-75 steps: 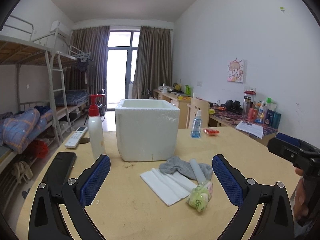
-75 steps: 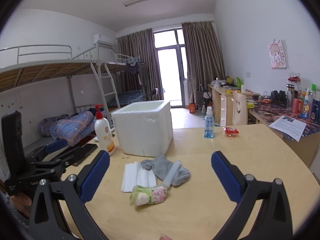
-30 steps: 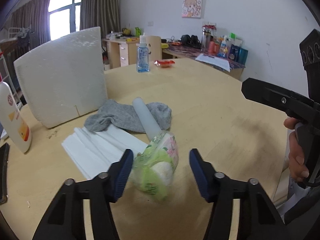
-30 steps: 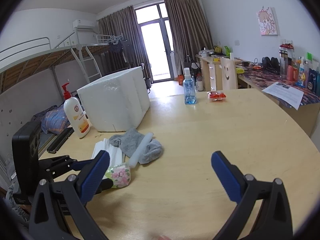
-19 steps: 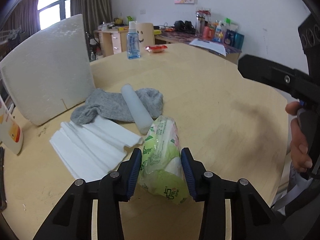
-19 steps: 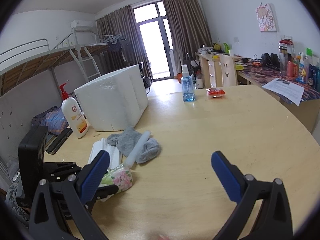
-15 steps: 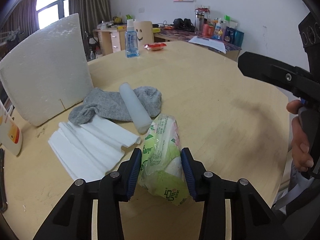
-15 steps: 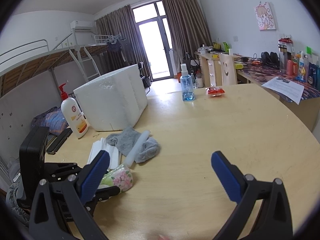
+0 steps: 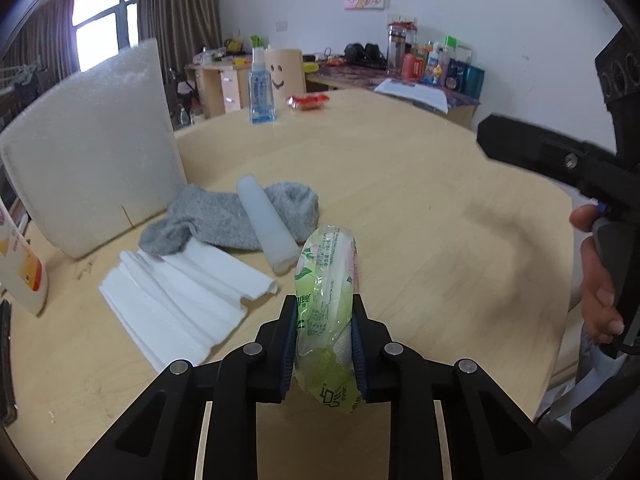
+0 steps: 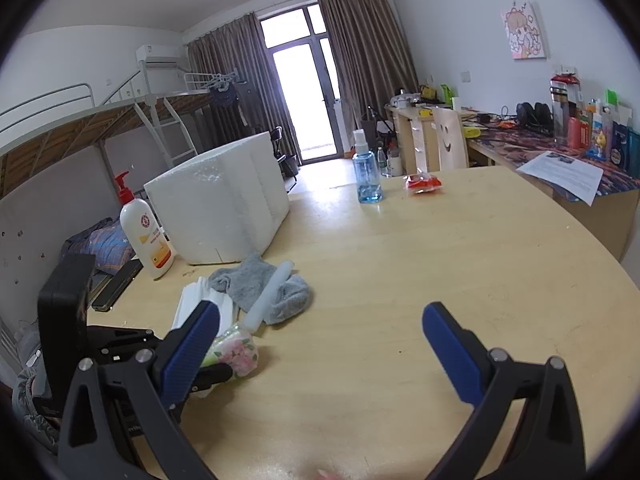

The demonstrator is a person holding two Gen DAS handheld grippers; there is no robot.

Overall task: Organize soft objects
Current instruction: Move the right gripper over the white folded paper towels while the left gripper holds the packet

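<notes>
My left gripper is shut on a green floral tissue pack, squeezing it just above the wooden table. The pack also shows in the right wrist view. Beyond it lie a grey sock, a white foam roll across the sock, and a folded white cloth. A white foam box stands behind them. My right gripper is open and empty, hovering over the table to the right of the pile.
A lotion pump bottle and a black remote sit left of the foam box. A blue spray bottle and a red packet stand at the far side. A cluttered desk lies beyond the table's right edge.
My left gripper came down to the pile and closed on the tissue pack, squeezing it tighter in the last half second. The right gripper stayed open and barely shifted.
</notes>
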